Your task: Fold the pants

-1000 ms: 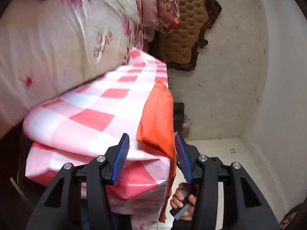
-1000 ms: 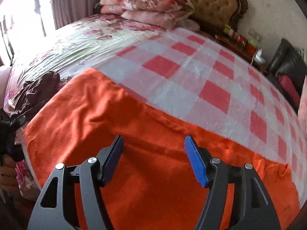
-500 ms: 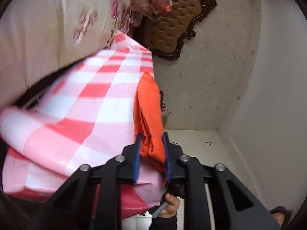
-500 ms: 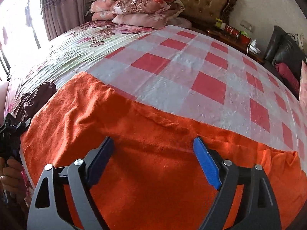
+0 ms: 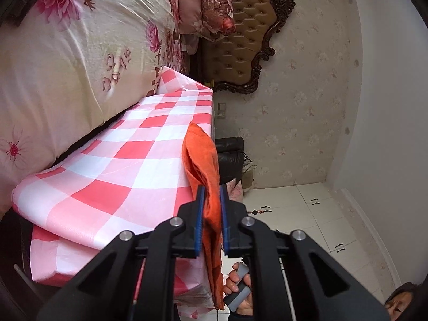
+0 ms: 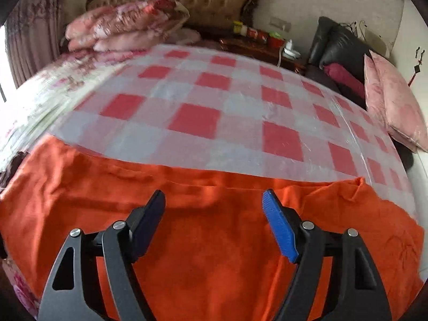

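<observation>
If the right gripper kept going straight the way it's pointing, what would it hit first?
Most likely the orange fabric pants spread on the red-and-white checked cloth. The right gripper is open above them, angled downward, though the gap is hard to judge.

left gripper (image 5: 211, 192): your jaws just closed on orange pants (image 5: 201, 157) | pants edge hangs off checkered cloth (image 5: 128, 165)
</observation>
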Tool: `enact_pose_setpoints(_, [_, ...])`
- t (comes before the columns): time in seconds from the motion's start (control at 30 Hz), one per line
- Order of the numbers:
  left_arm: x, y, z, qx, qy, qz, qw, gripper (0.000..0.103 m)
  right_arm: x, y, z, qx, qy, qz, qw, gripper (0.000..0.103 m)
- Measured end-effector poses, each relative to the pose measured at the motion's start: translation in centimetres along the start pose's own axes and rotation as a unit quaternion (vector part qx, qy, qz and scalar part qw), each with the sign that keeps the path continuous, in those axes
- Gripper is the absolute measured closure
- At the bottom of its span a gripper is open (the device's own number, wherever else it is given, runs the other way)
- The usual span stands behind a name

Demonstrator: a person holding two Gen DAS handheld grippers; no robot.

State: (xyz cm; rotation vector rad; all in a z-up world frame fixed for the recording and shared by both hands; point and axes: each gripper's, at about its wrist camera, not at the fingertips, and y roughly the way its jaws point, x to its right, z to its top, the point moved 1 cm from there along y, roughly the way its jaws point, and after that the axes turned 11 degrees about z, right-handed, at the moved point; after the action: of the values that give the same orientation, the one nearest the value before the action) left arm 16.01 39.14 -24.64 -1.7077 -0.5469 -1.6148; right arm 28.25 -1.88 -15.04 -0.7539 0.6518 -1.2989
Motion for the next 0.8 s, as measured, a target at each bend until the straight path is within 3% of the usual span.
enact_pose_setpoints(0.17, [0.1,-0.1,0.2,0.007,-0.003,0.002,1.0,0.093,0.3,1.7,1.4,0.006,-0.016,0.02,1.0,0.031])
enact_pose_setpoints(0.37, [0.5,-0.9,1.3,0.034,-0.012,0.005,0.9993,0.093,0.2,3.7,3.8,-0.004,-0.017,0.074,0.997,0.031])
enact_pose_setpoints(0.47, [1.6,-1.2,1.6,0.042,0.002,0.028,0.9987,0.093,1.5,1.8,3.2,0.009,0.027,0.096,0.995,0.03])
enact_pose_setpoints(0.57, [4.0,-1.4,2.0,0.053,0.032,0.081,0.9948,0.093,2.0,-0.6,0.9,0.002,0.023,0.113,0.993,0.029])
enact_pose_setpoints(0.67, [8.8,-0.9,1.6,0.068,0.11,0.18,0.9752,0.093,3.0,-2.1,-1.2,-0.008,0.014,0.12,0.993,0.029])
enact_pose_setpoints(0.7, [11.5,-0.3,1.0,0.077,0.163,0.237,0.9547,0.093,4.1,-2.9,-2.1,-0.006,0.032,0.131,0.991,0.028])
enact_pose_setpoints(0.77, [16.0,1.4,-0.9,0.091,0.248,0.297,0.9177,0.093,6.6,-4.3,-3.3,-0.004,0.073,0.157,0.985,0.028])
enact_pose_setpoints(0.8, [19.2,3.1,-2.9,0.095,0.308,0.319,0.8913,0.093,7.6,-4.7,-3.7,-0.003,0.088,0.164,0.983,0.028])
